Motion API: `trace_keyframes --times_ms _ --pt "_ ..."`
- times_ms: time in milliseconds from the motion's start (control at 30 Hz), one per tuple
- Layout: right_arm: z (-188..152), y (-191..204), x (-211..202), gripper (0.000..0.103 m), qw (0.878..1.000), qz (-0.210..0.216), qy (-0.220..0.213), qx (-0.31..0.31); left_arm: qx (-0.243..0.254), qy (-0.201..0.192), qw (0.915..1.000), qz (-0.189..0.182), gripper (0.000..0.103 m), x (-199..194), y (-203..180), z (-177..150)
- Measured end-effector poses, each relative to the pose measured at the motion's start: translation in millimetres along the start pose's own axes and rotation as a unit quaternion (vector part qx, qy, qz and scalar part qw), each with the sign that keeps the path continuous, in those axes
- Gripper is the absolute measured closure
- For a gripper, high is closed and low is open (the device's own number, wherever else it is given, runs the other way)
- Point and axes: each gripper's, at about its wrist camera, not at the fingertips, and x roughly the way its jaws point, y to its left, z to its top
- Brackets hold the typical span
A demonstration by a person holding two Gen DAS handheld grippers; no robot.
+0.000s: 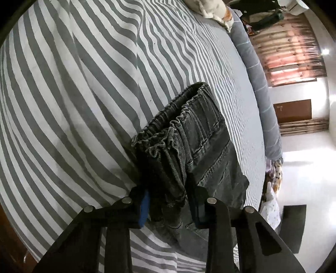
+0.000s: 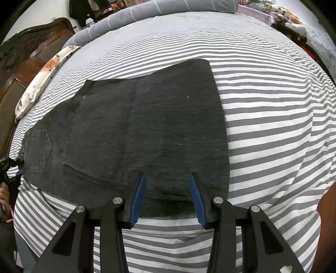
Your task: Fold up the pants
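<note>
Dark grey denim pants (image 2: 147, 126) lie flat on the striped bed, legs folded over each other, back pocket at the left. My right gripper (image 2: 168, 178) is open, its blue-padded fingers (image 2: 139, 195) resting over the near edge of the pants. My left gripper (image 1: 170, 201) is shut on the bunched elastic waistband of the pants (image 1: 182, 134) and holds it lifted off the bed. In the right wrist view the left gripper (image 2: 8, 166) shows at the far left edge at the waistband end.
A grey-and-white striped sheet (image 2: 273, 126) covers the bed. A rolled grey quilt (image 2: 147, 10) lies along the far edge. A floral pillow (image 2: 42, 77) and a wooden headboard (image 2: 21, 63) are at the left. A person's arm (image 2: 327, 210) shows at the right.
</note>
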Motion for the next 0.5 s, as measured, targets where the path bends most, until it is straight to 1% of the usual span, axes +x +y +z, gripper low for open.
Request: trace_keyframes --times_ms 67,267,333,367,433,500 --pt "1 3 2 0.062 1.000 0.002 0.002 -0.002 -0.013 -0.005 0.9999 0.001 0.072 -3 -1 -1" --pt "-2 15 8 0.062 1.000 0.004 0.008 -0.021 -0.004 -0.014 0.9996 0.025 0.072 -14 -20 -9" --pt "-2 17 9 0.062 1.000 0.005 0.009 -0.021 -0.016 -0.014 0.9996 0.019 0.072 -18 -24 -11" --pt "-2 17 10 0.062 1.000 0.007 0.009 -0.019 -0.015 -0.015 0.9996 0.018 0.072 -19 -27 -12" --pt "-2 16 12 0.062 1.000 0.008 0.011 -0.015 -0.006 -0.013 0.9993 0.034 0.072 -20 -33 -13" --pt "-2 17 13 0.062 1.000 0.008 0.012 -0.015 -0.001 -0.014 0.9991 0.040 0.072 -20 -36 -14"
